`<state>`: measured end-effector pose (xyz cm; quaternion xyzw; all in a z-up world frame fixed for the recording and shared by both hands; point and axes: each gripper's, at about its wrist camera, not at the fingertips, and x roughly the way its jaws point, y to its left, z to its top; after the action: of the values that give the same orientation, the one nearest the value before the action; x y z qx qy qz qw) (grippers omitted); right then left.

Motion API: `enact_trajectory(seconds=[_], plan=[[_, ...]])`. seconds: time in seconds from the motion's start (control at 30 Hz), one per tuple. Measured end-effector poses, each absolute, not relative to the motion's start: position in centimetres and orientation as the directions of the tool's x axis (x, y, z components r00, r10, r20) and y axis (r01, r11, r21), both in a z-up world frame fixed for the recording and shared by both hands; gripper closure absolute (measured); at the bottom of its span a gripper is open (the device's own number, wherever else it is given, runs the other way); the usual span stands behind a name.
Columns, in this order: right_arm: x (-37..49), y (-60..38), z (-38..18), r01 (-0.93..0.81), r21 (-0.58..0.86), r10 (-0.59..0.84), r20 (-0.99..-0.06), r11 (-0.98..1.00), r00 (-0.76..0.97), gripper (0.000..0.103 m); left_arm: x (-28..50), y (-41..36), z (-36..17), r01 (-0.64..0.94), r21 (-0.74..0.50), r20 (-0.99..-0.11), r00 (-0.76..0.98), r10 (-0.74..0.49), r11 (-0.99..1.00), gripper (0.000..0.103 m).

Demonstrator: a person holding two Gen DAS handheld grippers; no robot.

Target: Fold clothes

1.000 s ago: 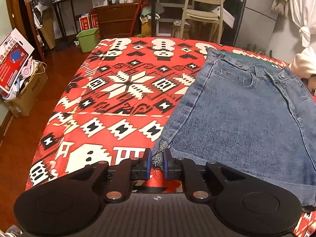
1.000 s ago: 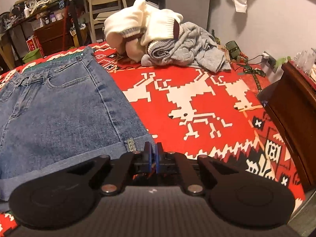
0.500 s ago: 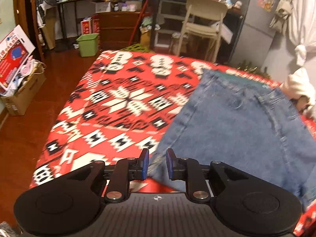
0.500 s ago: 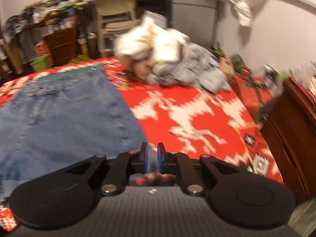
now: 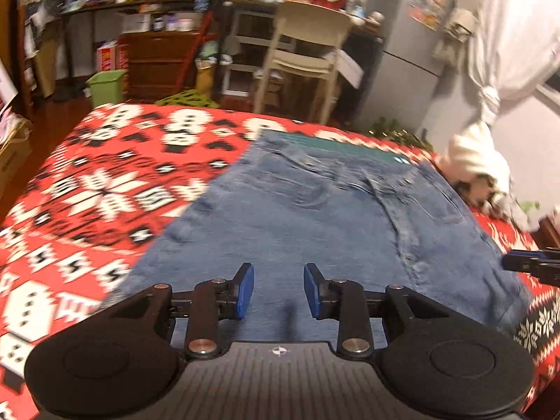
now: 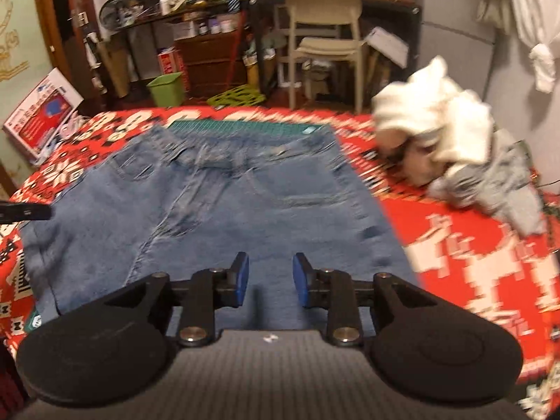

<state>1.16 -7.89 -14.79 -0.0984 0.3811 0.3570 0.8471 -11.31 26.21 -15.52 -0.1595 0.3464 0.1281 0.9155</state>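
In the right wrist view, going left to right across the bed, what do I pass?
Tip of the left gripper at the frame edge → denim shorts lying flat → bare red patterned blanket → pile of white and grey clothes.

I see both units built the same: left gripper (image 5: pixel 279 290) and right gripper (image 6: pixel 270 280) are matte black, blue pads on the fingers (image 5: pixel 245 288), silver pivot screws, two round discs flanking a ribbed grey housing. Small crosshair mark sits on the housing edge behind the fingers.
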Motion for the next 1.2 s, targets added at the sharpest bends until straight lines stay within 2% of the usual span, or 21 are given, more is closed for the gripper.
enact_trajectory(seconds=[0.1,0.27,0.37,0.53,0.6,0.67,0.7,0.73,0.8,1.07,1.2], plan=[[0.5,-7.0,-16.5,-0.682,0.115,0.533,-0.72,0.722,0.443,0.073,-9.5,24.8,-16.5,-0.287,-0.204,-0.681,0.729,0.076,0.936,0.079],[-0.7,-7.6,-18.7,-0.67,0.096,0.515,-0.721,0.737,0.464,0.071,-7.9,24.4,-18.6,-0.278,-0.162,-0.727,0.682,0.076,0.947,0.079],[-1.3,-9.0,-18.9,-0.67,0.1,0.527,-0.706,0.736,0.474,0.071,-8.5,24.7,-19.1,-0.27,-0.162,-0.717,0.693,0.074,0.949,0.081],[-2.2,-10.1,-18.8,-0.679,0.067,0.525,-0.691,0.731,0.497,0.063,-9.1,24.3,-19.4,-0.252,-0.139,-0.698,0.711,0.086,0.958,0.081],[-2.5,-10.1,-18.8,-0.673,0.059,0.521,-0.684,0.737,0.51,0.059,-9.1,23.7,-19.6,-0.237,-0.112,-0.693,0.715,0.095,0.965,0.077],[-2.7,-10.1,-18.9,-0.666,0.07,0.524,-0.679,0.743,0.514,0.05,-9.1,22.9,-19.7,-0.213,-0.077,-0.691,0.716,0.102,0.974,0.067],[-2.8,-10.0,-18.8,-0.674,0.074,0.53,-0.683,0.735,0.502,0.029,-9.0,22.5,-19.6,-0.192,-0.056,-0.694,0.713,0.1,0.98,0.056],[-3.0,-9.7,-18.9,-0.684,0.073,0.525,-0.702,0.726,0.482,0.001,-8.9,22.0,-19.6,-0.173,-0.036,-0.699,0.709,0.099,0.984,0.046],[-3.5,-8.5,-19.8,-0.7,0.008,0.485,-0.727,0.714,0.486,0.001,-8.4,21.0,-19.8,-0.155,0.001,-0.708,0.697,0.11,0.988,0.038],[-1.0,-6.6,-23.6,-0.69,0.025,0.493,-0.719,0.723,0.49,0.0,-8.8,20.2,-19.8,-0.18,0.014,-0.704,0.696,0.138,0.984,0.038],[0.4,-5.7,-25.2,-0.69,0.023,0.5,-0.706,0.723,0.5,0.0,-9.1,20.0,-19.9,-0.19,0.017,-0.713,0.686,0.145,0.982,0.033]])
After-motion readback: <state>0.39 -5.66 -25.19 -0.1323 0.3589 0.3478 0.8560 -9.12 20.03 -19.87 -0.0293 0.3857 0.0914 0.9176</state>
